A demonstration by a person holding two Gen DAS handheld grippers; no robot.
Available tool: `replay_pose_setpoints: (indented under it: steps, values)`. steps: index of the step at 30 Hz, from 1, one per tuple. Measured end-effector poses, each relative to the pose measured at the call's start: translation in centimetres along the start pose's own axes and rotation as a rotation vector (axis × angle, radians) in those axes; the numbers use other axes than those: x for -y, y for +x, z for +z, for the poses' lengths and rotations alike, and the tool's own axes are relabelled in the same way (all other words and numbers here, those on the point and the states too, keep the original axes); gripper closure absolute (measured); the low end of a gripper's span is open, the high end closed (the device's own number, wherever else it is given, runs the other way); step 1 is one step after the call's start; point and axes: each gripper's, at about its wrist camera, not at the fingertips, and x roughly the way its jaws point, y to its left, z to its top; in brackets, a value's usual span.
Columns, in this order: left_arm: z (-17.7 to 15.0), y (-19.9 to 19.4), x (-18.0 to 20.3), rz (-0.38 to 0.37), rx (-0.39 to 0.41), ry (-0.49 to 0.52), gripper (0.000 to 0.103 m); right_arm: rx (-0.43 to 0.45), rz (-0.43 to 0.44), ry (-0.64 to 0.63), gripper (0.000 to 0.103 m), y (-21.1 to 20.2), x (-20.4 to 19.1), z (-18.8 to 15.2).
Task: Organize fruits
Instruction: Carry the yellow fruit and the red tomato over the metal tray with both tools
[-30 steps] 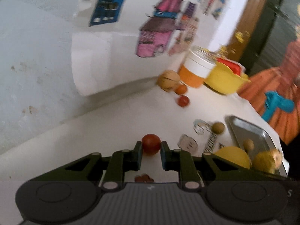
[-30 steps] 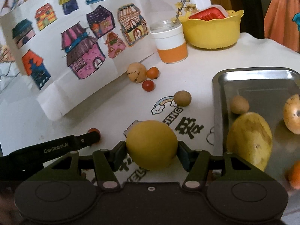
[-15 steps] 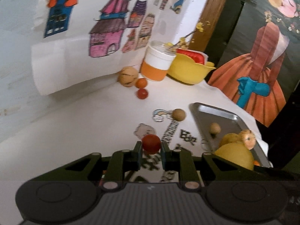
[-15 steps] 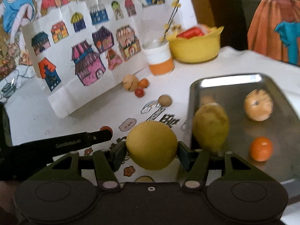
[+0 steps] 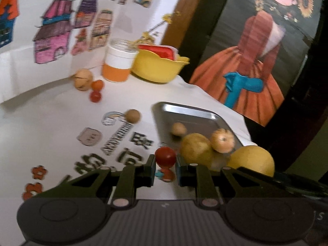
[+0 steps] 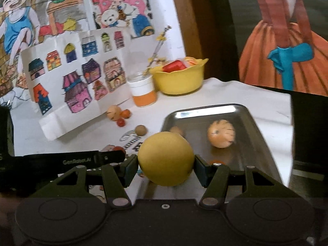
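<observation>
Two hand-held grippers are each clamping a fruit above the white printed tablecloth (image 5: pixel 61 110). Much is hard to make out: the left wrist view is blurring with motion, and the large round yellow fruit (image 6: pixel 166 158) in the right gripper (image 6: pixel 166 168) is hiding part of the shiny rectangular metal tray (image 6: pixel 252 131) behind it, so only a sliver of a small orange fruit (image 6: pixel 216 161) is showing at the lower centre of that frame. The left gripper (image 5: pixel 165 167) is gripping a small smooth red tomato (image 5: pixel 165 156) between its dark fingers, at the lower centre of its frame, just short of the tray's near left corner. Both held fruits are round, so no long axis is showing.

Inside the tray, a striped orange-tan round fruit (image 6: pixel 221 133) is sitting in the middle, a small tan ball-shaped fruit (image 5: pixel 179 128) is lying toward the far left, and a dull yellow-green oval fruit (image 5: pixel 195 150) is lying at the near left, cut off by the gripper.

Near the upper centre, a glossy yellow plastic bowl (image 6: pixel 180 80) is standing beside an orange-and-white cylindrical jar (image 6: pixel 143 93), with a small brown round fruit (image 6: pixel 141 130) resting alone on the cloth left of the tray.
</observation>
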Motion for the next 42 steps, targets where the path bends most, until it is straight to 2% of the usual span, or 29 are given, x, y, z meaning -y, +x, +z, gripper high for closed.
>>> replay_pose_setpoints:
  steps: [11,18,42]
  values:
    - [-1.4,1.3,3.2,-0.048,-0.042,0.051,0.081,0.024,-0.061,0.032,0.043,-0.5,3.1,-0.4]
    - [-2.1,2.0,4.6,-0.061,-0.065,0.081,0.081,0.028,-0.098,0.036,0.043,0.7,5.1,0.0]
    - [-3.0,3.0,5.8,-0.042,-0.105,0.122,0.081,0.003,-0.135,0.043,0.043,4.0,7.1,-0.1]
